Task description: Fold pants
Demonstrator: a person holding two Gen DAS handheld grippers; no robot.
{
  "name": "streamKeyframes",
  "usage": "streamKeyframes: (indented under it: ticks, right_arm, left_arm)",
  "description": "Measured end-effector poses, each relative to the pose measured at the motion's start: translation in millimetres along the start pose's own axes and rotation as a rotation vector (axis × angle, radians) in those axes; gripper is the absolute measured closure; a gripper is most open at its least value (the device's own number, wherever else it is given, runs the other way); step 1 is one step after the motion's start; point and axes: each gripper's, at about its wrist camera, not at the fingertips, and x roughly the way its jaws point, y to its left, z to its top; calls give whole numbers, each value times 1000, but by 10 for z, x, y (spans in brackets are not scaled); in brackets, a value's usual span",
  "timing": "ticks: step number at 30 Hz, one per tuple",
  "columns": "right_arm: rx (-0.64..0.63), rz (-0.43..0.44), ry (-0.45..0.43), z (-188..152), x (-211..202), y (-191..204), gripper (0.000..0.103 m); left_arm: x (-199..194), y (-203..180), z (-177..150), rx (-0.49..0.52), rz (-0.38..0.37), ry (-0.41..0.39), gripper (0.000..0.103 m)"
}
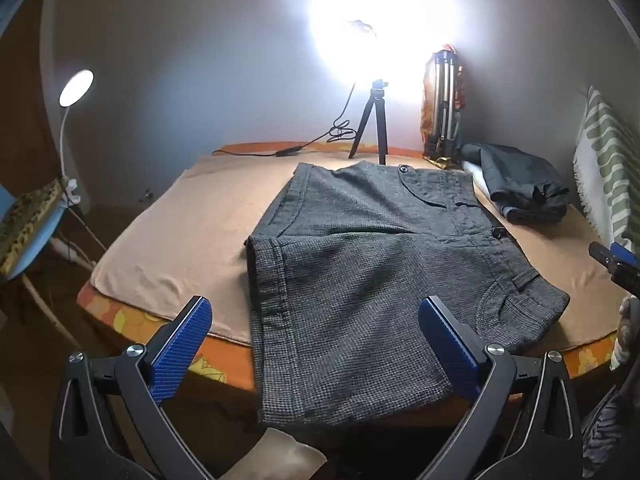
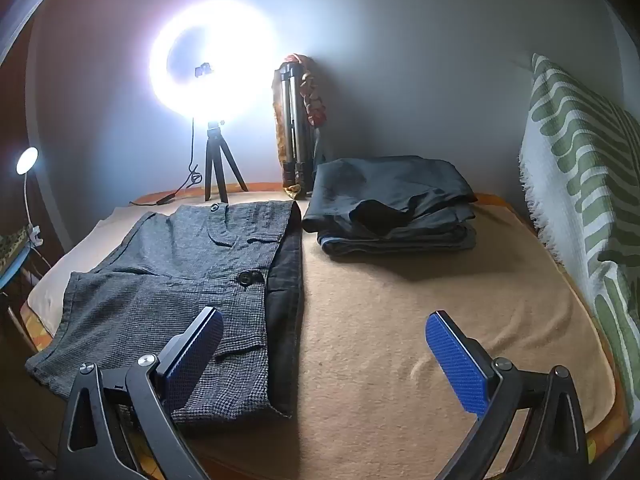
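Grey checked pants (image 1: pixel 360 264) lie spread on the tan cloth of the table, one leg hanging over the near edge. They also show in the right wrist view (image 2: pixel 180 280), waistband and dark lining to the right. My left gripper (image 1: pixel 316 324) is open and empty, held just above the near hanging leg. My right gripper (image 2: pixel 324 340) is open and empty, above the waistband edge and the bare cloth beside it. Its tip shows at the right edge of the left wrist view (image 1: pixel 612 258).
A stack of folded dark clothes (image 2: pixel 392 208) sits at the back right. A ring light on a small tripod (image 2: pixel 218 168) and a folded tripod (image 2: pixel 296 128) stand by the wall. A green-striped blanket (image 2: pixel 584 168) hangs at the right. A desk lamp (image 1: pixel 76 88) stands left.
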Motion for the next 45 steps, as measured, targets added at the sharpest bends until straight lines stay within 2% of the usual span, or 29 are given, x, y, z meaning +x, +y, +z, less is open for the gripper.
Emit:
streamKeyframes:
  ticks: [4, 15, 45]
  right_arm:
    - [-4, -2, -1, 2, 3, -12, 1]
    - [-22, -3, -9, 2, 5, 34, 1]
    - [-31, -10, -16, -14, 15, 77, 1]
  left_arm:
    - [-35, 30, -56, 2, 7, -28, 0]
    - [-12, -37, 11, 20, 30, -23, 0]
    - [-8, -37, -3, 23, 33, -30, 0]
